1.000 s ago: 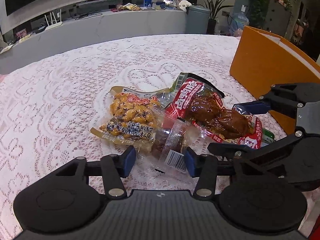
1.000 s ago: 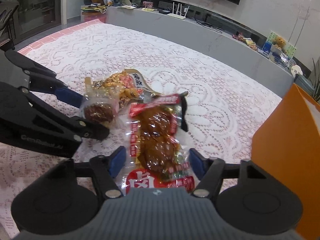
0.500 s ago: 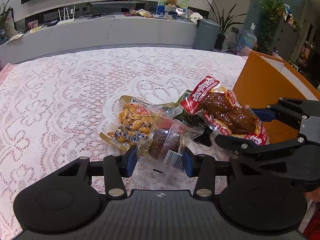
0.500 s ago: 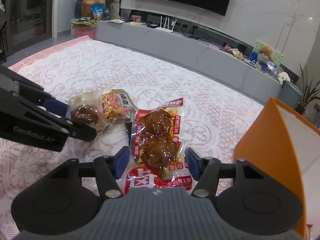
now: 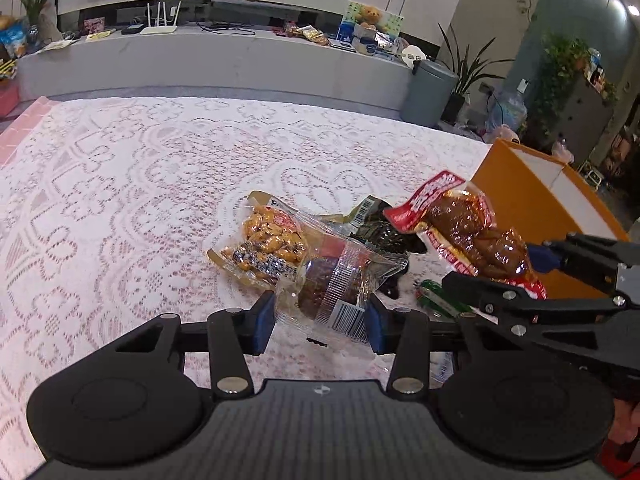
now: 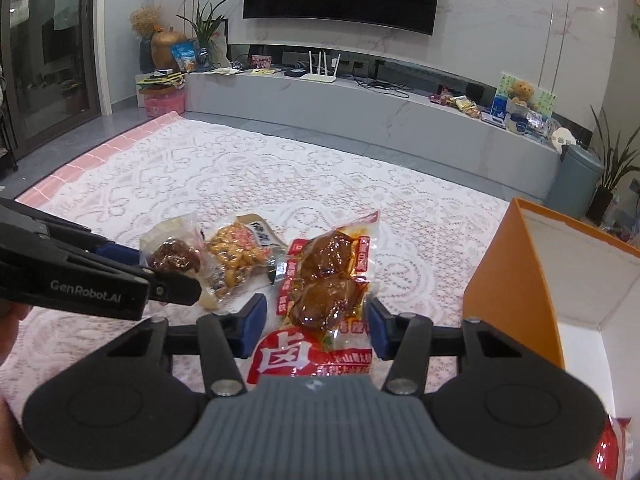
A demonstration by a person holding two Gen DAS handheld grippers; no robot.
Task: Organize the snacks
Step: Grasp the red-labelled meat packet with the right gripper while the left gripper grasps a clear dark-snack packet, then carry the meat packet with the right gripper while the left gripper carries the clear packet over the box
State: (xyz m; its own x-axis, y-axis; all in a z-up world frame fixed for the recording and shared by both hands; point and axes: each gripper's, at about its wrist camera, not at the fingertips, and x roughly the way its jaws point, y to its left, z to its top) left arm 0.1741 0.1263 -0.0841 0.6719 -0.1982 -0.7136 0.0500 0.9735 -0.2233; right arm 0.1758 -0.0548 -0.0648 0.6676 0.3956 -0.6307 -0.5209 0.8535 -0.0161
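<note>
My left gripper (image 5: 320, 320) is shut on a clear packet with a dark brown cake (image 5: 332, 284), lifted above the table; it also shows in the right wrist view (image 6: 172, 256). My right gripper (image 6: 316, 322) is shut on a red packet of braised meat (image 6: 328, 280), held in the air; it shows in the left wrist view (image 5: 472, 232) too. A yellow peanut packet (image 5: 268, 244) and a dark packet (image 5: 380, 236) lie on the lace tablecloth (image 5: 120, 200). An open orange box (image 6: 560, 272) stands to the right.
A small green packet (image 5: 436, 300) lies on the table under my right gripper (image 5: 496, 276). A grey counter (image 6: 360, 108) with clutter and a grey bin (image 5: 428, 92) stand beyond the table's far edge.
Both grippers closed on their packets and lifted them off the table. The peanut packet and dark packet stayed on the cloth.
</note>
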